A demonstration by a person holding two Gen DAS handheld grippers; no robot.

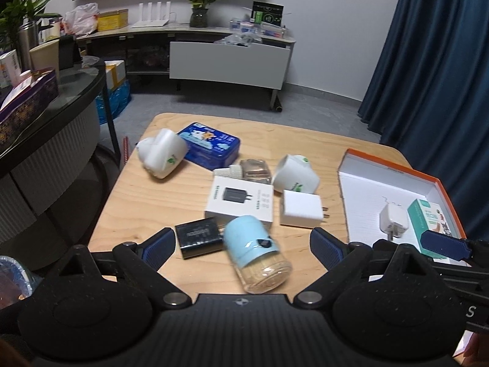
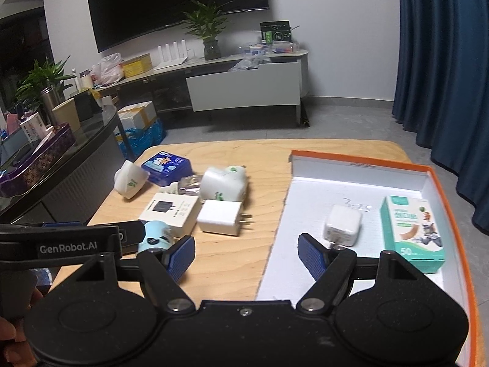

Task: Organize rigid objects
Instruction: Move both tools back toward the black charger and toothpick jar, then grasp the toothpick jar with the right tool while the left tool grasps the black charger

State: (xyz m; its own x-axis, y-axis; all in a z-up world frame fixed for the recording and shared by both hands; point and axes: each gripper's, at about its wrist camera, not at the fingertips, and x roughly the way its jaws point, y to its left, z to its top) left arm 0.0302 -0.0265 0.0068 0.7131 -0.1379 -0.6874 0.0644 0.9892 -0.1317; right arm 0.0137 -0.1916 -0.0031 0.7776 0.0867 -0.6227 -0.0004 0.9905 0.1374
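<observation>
Tray (image 1: 394, 165) right of chargers (image 1: 301, 212) (clustered)

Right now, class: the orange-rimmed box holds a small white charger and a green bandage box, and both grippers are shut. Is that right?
Not quite. Both the left gripper and the right gripper are open, as each wrist view shows. The orange-rimmed box does hold the white charger and the green bandage box.

My desk (image 1: 137, 202) is pale wood with a smooth, matt grain. The tray (image 2: 360, 165) looks like white cardboard, orange-edged. The jar (image 1: 259, 260) has clear glossy glass under a matt light-blue plastic cap. The white charger (image 1: 301, 212) is smooth plastic with 2 metal prongs; the blue tin (image 1: 211, 146) shines like printed metal. My left gripper (image 1: 241, 246) has ribbed blue pads (image 1: 159, 249) on matt black plastic.
</observation>
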